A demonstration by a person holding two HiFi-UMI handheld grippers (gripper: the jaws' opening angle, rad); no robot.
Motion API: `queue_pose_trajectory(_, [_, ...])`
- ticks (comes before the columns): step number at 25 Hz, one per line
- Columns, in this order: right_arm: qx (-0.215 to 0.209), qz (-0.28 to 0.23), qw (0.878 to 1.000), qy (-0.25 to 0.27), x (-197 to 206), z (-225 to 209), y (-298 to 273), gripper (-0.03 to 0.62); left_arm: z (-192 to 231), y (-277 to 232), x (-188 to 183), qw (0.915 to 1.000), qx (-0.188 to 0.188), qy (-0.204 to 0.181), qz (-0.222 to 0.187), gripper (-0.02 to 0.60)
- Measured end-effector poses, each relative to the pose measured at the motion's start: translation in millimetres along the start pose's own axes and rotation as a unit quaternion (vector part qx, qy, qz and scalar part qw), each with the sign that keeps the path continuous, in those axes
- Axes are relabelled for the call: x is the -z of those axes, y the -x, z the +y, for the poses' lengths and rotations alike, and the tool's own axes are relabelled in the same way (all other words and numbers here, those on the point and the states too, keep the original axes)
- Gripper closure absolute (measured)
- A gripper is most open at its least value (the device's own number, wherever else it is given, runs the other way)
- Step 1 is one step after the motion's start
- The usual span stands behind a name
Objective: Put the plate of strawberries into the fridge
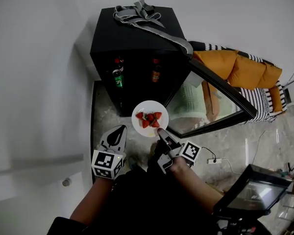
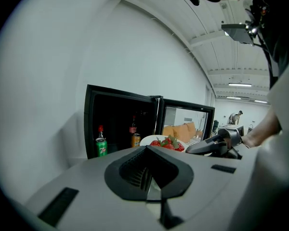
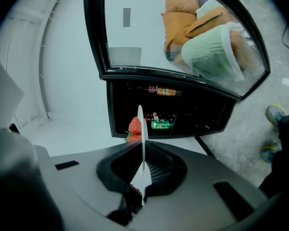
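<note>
White and stiff, the plate [image 1: 149,106] hangs just in front of the open fridge [image 1: 132,33], not yet inside. The right gripper [image 1: 162,135] pinches it at the near rim. Held by one edge, it will probably want to tip, and the loose strawberries [image 1: 150,119] could roll off, so it should be kept level. The left gripper [image 1: 116,131] hovers nearby, jaws together with nothing between them.
</note>
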State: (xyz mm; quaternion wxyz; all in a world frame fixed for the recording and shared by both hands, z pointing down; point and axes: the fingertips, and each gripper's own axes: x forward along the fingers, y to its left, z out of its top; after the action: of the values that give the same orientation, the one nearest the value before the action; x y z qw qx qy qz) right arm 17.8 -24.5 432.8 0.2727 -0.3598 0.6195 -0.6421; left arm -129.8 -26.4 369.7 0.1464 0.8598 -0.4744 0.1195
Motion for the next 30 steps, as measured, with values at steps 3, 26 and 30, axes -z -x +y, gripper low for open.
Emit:
queue_pose_trajectory(3, [0.0,0.012,1.0,-0.008,-16,-5,-7,0.576,-3,-20,-6,0.9999,-0.011,0.005,0.003,0.597])
queue_pose_trajectory(26, [0.027,0.064,0.998,-0.01,-80,-88,-117,0.576,21,-129,18,0.9977,-0.046,0.023,0.044,0.597])
queue_pose_trajectory(30, [0.037,0.047,0.998,-0.021,-85,-103,-133,0.574,34,-142,23,0.9977,-0.048,0.022,0.044,0.597])
